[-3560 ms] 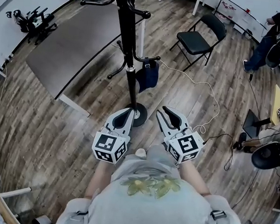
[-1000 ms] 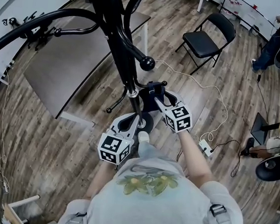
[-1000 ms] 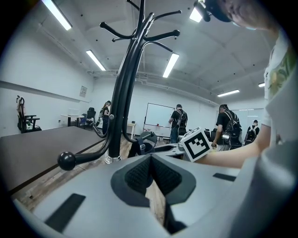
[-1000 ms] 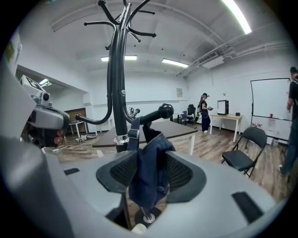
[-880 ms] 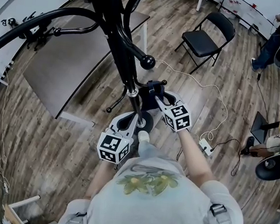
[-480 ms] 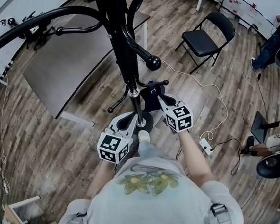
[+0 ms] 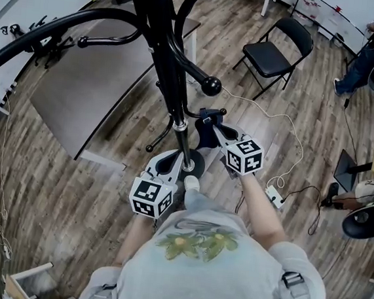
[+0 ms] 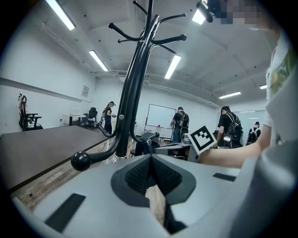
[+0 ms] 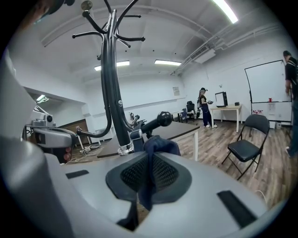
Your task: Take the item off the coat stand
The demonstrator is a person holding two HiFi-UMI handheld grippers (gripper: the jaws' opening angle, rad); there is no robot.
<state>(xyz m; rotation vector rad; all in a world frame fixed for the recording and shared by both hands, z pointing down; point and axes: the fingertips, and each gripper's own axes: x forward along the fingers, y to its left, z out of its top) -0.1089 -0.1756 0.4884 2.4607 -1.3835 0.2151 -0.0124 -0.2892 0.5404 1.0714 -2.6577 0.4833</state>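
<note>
The black coat stand (image 7: 171, 78) rises right in front of me. A dark blue fabric item (image 7: 200, 135) hangs on a low hook beside its pole. My right gripper (image 7: 210, 124) is shut on that item. In the right gripper view the blue cloth (image 9: 160, 144) is pinched between the closed pads, with the pole (image 9: 114, 93) just behind it. My left gripper (image 7: 174, 156) hovers low by the stand's round base (image 7: 192, 162). It is shut with nothing in it, and in the left gripper view its pads (image 8: 139, 174) meet with nothing between them.
A ball-tipped hook arm (image 7: 211, 85) juts out just above the right gripper. A dark table (image 7: 96, 64) stands to the left and a black folding chair (image 7: 272, 48) at the back right. A white cable with a power strip (image 7: 274, 197) lies on the wooden floor. People stand at the far right (image 7: 371, 45).
The right gripper's jaws have closed on the blue item and shifted slightly down and right. The left gripper has stayed by the base.
</note>
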